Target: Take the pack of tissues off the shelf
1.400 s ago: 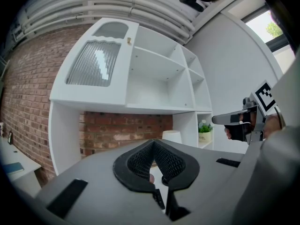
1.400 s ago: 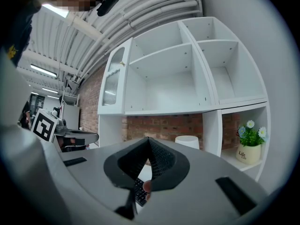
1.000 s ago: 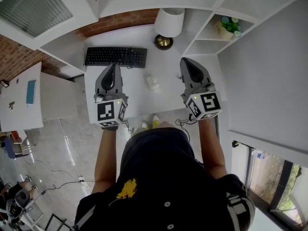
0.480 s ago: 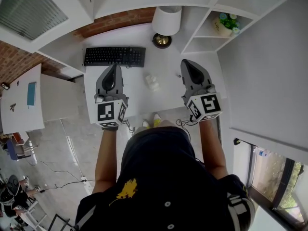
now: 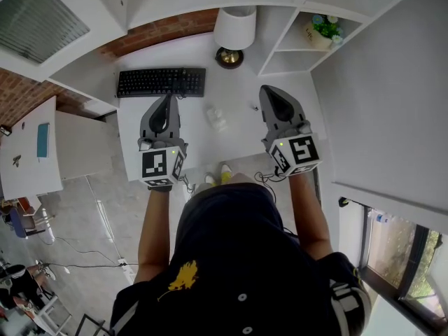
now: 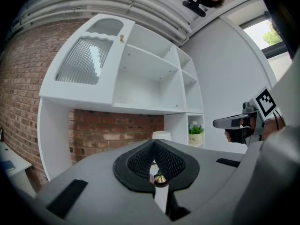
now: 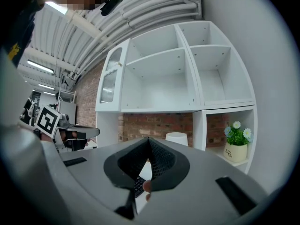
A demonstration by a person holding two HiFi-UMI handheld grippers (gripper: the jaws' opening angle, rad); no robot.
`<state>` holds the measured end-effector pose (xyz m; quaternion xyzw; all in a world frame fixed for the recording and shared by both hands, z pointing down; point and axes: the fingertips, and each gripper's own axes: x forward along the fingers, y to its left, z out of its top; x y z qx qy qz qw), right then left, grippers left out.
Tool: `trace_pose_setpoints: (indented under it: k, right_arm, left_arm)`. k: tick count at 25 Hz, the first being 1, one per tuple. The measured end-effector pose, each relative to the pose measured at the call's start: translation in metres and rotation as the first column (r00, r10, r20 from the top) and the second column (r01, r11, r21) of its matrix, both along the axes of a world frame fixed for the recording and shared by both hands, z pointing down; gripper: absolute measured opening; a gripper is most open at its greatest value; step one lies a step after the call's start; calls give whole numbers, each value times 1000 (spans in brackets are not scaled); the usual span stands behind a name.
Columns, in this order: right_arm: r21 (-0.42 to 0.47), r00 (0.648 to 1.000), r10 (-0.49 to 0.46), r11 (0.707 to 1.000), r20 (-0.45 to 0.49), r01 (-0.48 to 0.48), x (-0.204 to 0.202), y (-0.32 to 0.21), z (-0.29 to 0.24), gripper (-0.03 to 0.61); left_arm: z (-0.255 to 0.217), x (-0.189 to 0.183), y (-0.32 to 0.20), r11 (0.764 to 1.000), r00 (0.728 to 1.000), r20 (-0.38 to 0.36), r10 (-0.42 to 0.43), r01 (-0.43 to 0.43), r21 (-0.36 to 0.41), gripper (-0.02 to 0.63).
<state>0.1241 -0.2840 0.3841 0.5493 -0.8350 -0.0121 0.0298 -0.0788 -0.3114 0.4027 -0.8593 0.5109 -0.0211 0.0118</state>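
A small white packet, which looks like the pack of tissues (image 5: 218,118), lies on the white desk (image 5: 245,138) between my two grippers. My left gripper (image 5: 167,99) is held level over the desk's left part, jaws shut and empty, its tip just short of the black keyboard (image 5: 161,82). In its own view my left gripper (image 6: 153,142) points at the white shelf unit (image 6: 150,78). My right gripper (image 5: 270,90) hovers right of the packet, shut with nothing in it. From its own view my right gripper (image 7: 148,138) faces the shelf's bare compartments (image 7: 164,78).
A lamp with a white shade (image 5: 234,28) stands at the desk's back. A potted plant (image 5: 323,30) sits in the lower right cubby, also seen as a flower pot (image 7: 236,146). A brick wall (image 6: 117,130) backs the desk. A side table (image 5: 35,149) stands at the left.
The desk, keyboard and lamp have slid slightly left in the head view. Both grippers stay shut and keep almost the same place.
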Motion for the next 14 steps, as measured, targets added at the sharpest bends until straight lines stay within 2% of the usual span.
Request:
trace_pose_setpoints:
  k: [4,9,14]
  right_arm:
    - [-6,998,-39,999,-55,39,-4,4,2,3]
    - [0,997,-53,999,-54,53,-7,9,3,3]
    - [16,976,-161,986,-147,165,-21,-1,-4,3]
  left_arm:
    - [-3,10,3,1000,1000,0,22,-22,6,18]
    - [4,19,13,999,998,32,49,-49,-5,18]
    - [-10,13,10,1000,999,36,26,-27,17,18]
